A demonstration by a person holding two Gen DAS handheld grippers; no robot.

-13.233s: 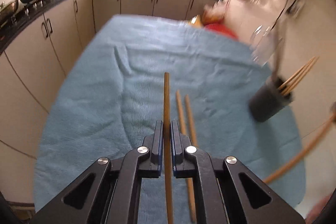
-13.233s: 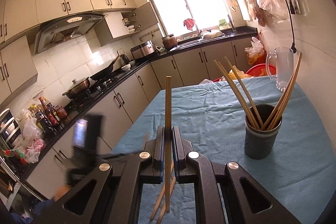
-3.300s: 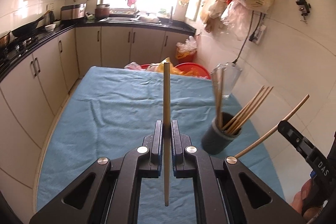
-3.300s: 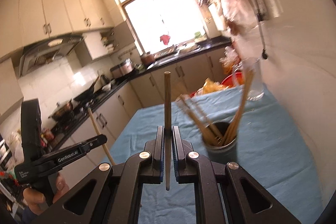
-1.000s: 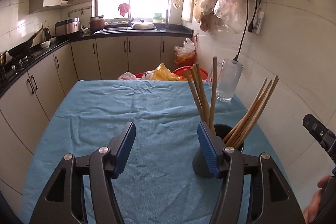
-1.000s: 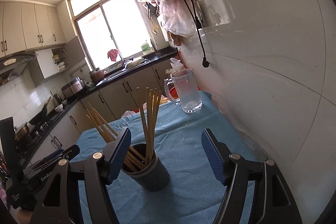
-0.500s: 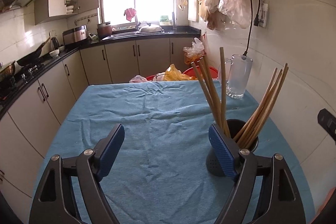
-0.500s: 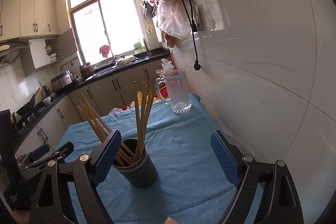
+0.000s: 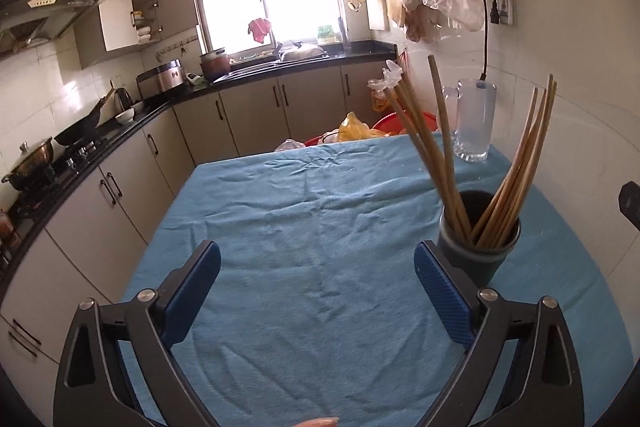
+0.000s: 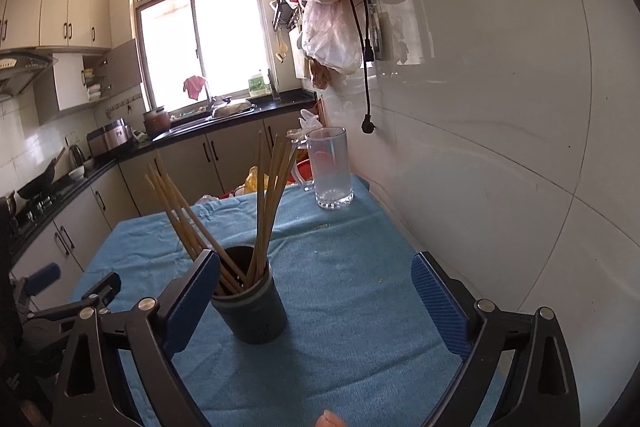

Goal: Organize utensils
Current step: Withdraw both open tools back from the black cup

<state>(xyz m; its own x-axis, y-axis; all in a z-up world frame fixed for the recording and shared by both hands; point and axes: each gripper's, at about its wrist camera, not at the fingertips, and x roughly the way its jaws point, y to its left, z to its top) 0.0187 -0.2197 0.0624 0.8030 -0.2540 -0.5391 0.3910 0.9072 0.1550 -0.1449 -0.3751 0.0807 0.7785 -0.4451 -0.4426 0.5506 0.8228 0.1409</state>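
Note:
A dark round utensil holder (image 9: 480, 247) stands on the blue cloth at the right of the table, with several wooden chopsticks (image 9: 440, 155) leaning in it. It also shows in the right wrist view (image 10: 252, 307) with its chopsticks (image 10: 264, 211). My left gripper (image 9: 318, 279) is open and empty, left of the holder and pulled back from it. My right gripper (image 10: 316, 287) is open and empty, with the holder just inside its left finger. The left gripper also shows in the right wrist view (image 10: 60, 307) at the far left.
A glass mug (image 9: 474, 123) stands at the far right of the table by the tiled wall; it also shows in the right wrist view (image 10: 332, 167). A red basin (image 9: 404, 121) with bags sits behind the table. Cabinets and a stove (image 9: 36, 167) run along the left.
Both grippers had been shut on a chopstick and have since let go. In the last second both have opened wider and drawn back a little from the holder.

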